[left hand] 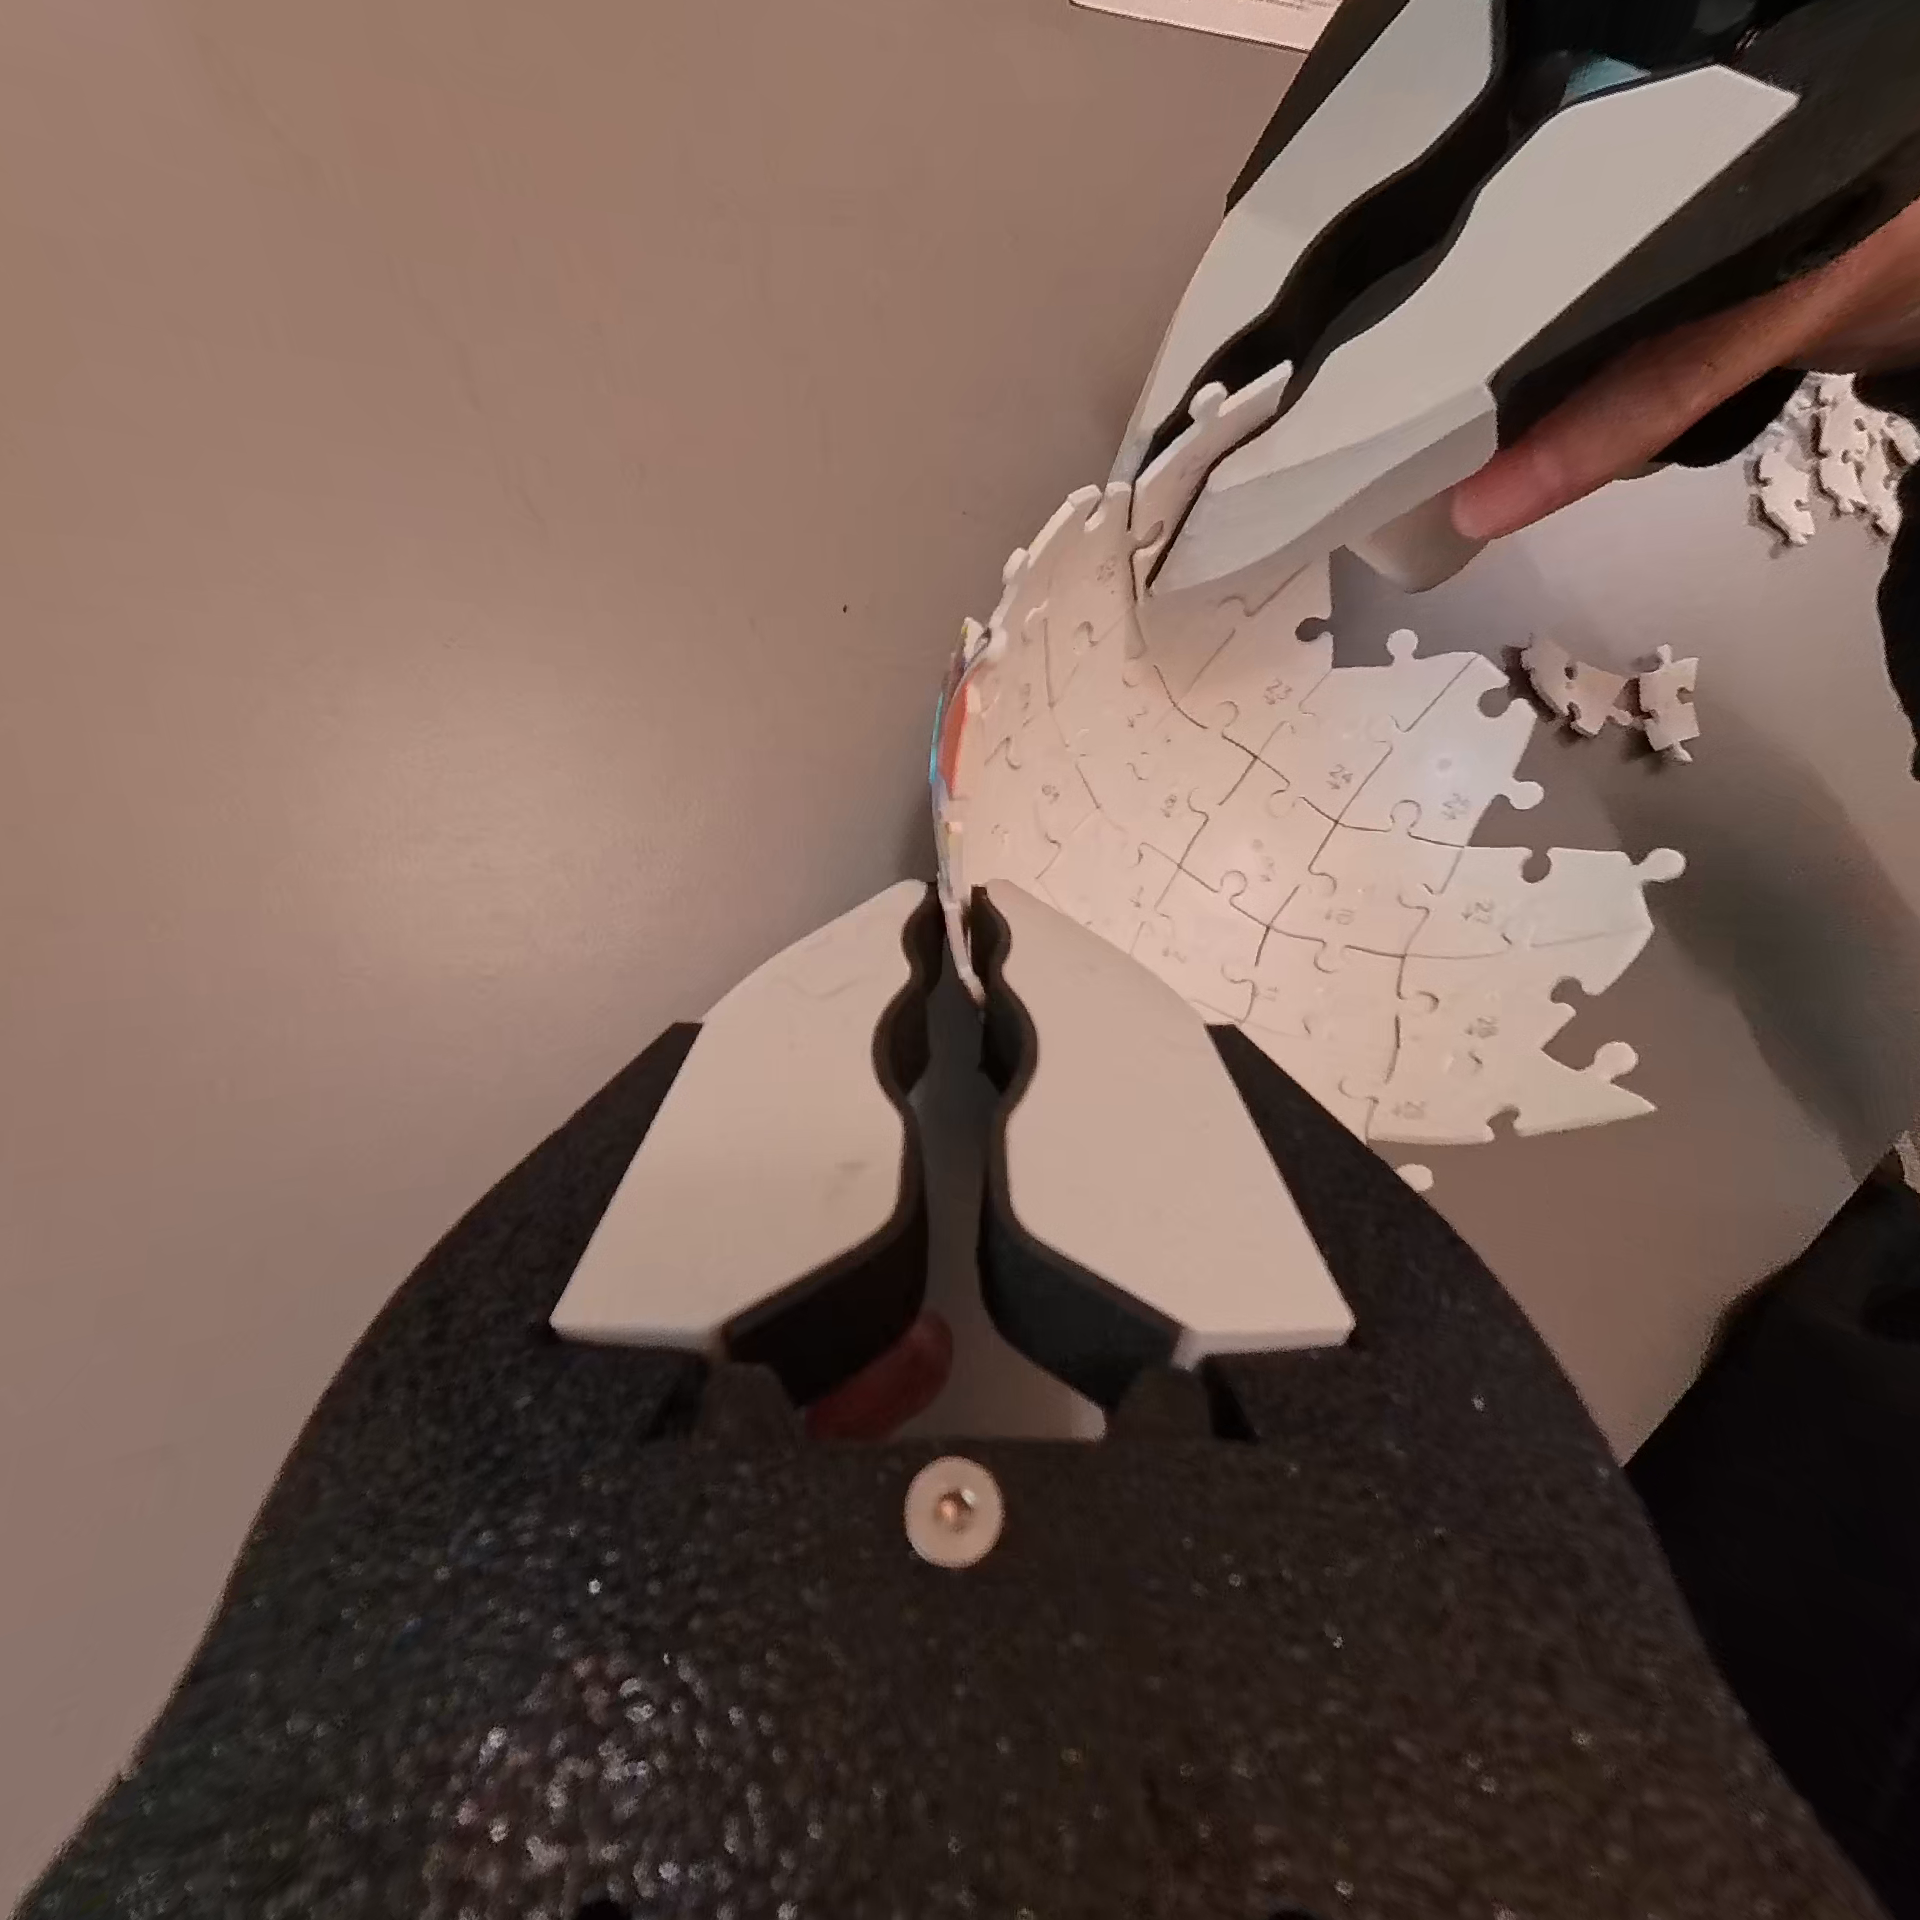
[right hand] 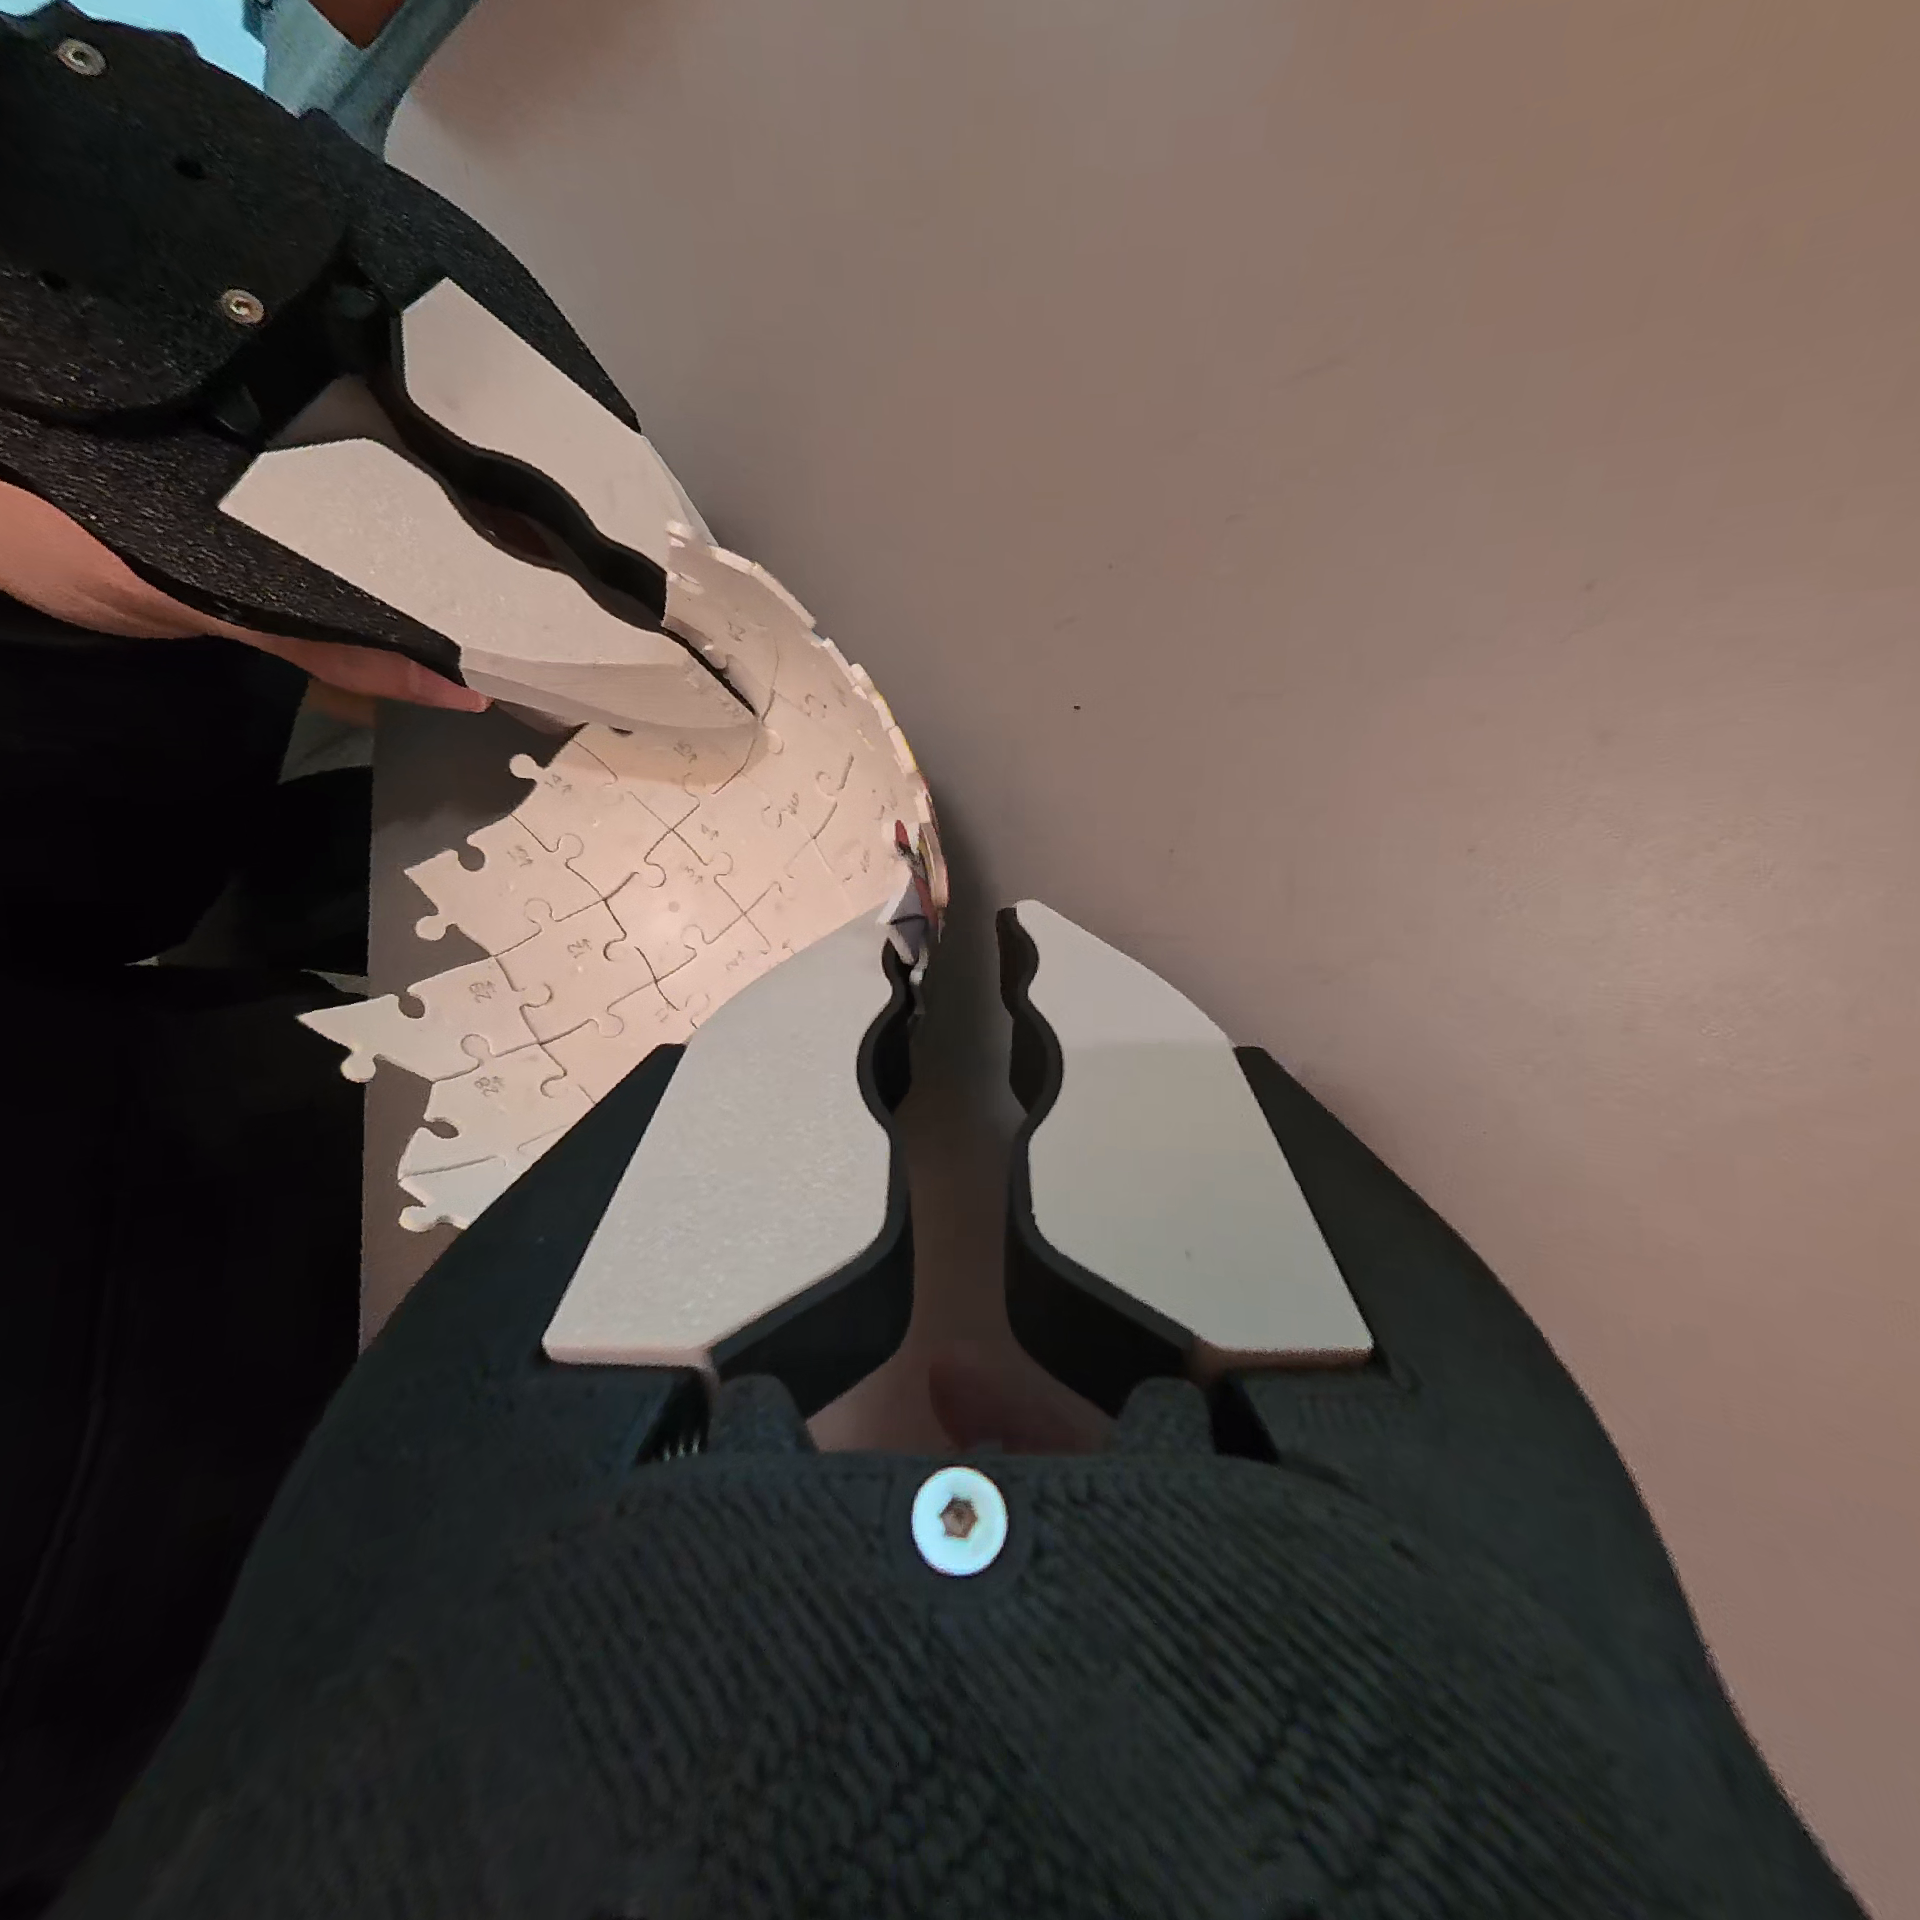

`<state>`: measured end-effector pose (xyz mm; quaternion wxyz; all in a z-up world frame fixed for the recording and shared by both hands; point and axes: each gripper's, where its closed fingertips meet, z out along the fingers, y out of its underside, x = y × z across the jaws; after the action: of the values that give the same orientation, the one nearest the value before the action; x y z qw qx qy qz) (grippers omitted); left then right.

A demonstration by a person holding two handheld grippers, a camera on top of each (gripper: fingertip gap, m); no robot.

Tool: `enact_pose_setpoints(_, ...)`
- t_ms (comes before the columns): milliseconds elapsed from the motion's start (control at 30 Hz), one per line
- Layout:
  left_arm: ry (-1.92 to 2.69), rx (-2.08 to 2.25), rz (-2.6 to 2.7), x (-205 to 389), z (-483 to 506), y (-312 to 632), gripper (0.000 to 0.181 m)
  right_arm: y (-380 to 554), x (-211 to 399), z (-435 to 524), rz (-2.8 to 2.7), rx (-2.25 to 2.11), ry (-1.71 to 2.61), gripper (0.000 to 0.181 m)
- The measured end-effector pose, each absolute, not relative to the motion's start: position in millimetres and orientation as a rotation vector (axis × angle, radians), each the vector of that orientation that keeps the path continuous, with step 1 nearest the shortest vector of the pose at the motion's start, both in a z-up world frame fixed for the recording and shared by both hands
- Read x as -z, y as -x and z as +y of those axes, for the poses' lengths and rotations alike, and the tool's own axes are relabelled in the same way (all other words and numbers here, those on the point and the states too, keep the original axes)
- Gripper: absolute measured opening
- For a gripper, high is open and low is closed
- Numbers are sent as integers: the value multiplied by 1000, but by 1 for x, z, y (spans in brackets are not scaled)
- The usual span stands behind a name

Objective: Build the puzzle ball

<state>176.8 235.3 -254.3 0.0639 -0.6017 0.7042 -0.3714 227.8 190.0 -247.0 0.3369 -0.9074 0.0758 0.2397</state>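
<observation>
Grey-beige tabletop point(left hand: 416, 520), half-built puzzle ball point(left hand: 1299, 831) held on edge between my two tongs.

Left wrist view: my left tongs point(left hand: 961, 914) are pinched on the near rim of the puzzle ball, an open white shell of joined pieces with its hollow side facing right and a strip of coloured print along its outer edge. My right tongs point(left hand: 1153, 540) sit at the far rim around a piece that stands up there; from here I cannot tell how tight they are. Loose pieces point(left hand: 1610, 696) lie on the table beyond the shell. Right wrist view: my right tongs point(right hand: 951, 935) are spread, the rim's edge just against the inner side of one finger and clear of the other. My left tongs point(right hand: 717, 634) clamp the rim opposite.
</observation>
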Motion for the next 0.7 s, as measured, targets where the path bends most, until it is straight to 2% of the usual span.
enact_pose_setpoints(167, 1815, 1122, 2130, 255, 233, -177, 4, -226, 246, 190, 178, -645, 2354, 6)
enact_pose_setpoints(467, 1790, 1125, 2132, 254, 233, -178, 4, -228, 246, 187, 149, -654, 2368, 13)
enact_pose_setpoints(700, 1760, 1110, 2139, 254, 233, -179, 4, -226, 245, 189, 114, -656, 2367, 5)
